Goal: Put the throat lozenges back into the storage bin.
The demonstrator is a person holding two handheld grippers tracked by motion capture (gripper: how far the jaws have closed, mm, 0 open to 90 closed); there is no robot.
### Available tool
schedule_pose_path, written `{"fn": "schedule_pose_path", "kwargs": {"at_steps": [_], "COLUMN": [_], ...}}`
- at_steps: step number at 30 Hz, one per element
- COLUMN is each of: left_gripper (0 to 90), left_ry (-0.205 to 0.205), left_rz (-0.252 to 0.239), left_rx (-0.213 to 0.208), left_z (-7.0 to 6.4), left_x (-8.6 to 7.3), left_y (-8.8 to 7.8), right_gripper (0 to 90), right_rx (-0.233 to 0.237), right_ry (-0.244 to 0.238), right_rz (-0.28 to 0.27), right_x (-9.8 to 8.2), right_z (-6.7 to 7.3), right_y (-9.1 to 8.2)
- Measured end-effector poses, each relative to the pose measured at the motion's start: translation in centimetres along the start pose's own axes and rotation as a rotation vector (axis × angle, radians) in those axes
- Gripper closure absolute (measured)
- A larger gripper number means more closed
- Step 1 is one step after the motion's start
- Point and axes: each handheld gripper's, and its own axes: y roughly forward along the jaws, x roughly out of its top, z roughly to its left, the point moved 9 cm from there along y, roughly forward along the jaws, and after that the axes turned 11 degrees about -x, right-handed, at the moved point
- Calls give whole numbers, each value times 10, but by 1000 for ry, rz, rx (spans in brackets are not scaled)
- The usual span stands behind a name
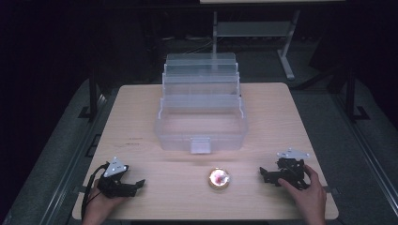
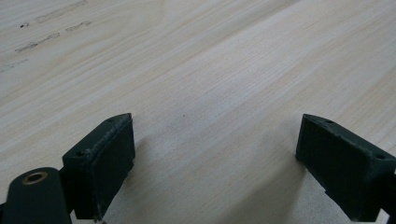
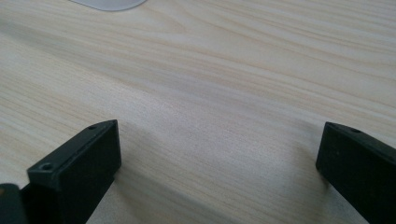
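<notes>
A clear plastic tiered box [image 1: 202, 110] stands open at the middle of the wooden table [image 1: 141, 117], its trays stepped back and its latch [image 1: 200, 146] facing me. A small round gold-rimmed tin with a pink top [image 1: 218, 178] lies in front of it near the table's front edge. My left gripper [image 1: 136, 183] rests low at the front left, held by a hand; its jaws stand wide apart over bare wood [image 2: 210, 140]. At the front right my right gripper [image 1: 264, 173] is also open over bare wood [image 3: 215, 140], pointing left toward the tin.
A pale rounded corner of the box base [image 3: 109, 3] shows at the top of the right gripper view. Faint pencil-like marks [image 2: 42, 32] lie on the wood ahead of the left gripper. Beyond the table stands a metal-legged stand [image 1: 253, 33] on a dark floor.
</notes>
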Motion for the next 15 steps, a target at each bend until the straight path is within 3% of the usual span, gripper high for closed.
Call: {"fn": "schedule_pose_path", "kwargs": {"at_steps": [15], "left_gripper": [122], "left_ry": [13], "left_rz": [28], "left_rx": [-18], "left_z": [-4], "left_x": [1], "left_y": [-3], "right_gripper": [0], "right_rx": [3], "right_ry": [-7], "right_rz": [-2], "right_x": [0], "right_z": [0], "right_y": [0]}}
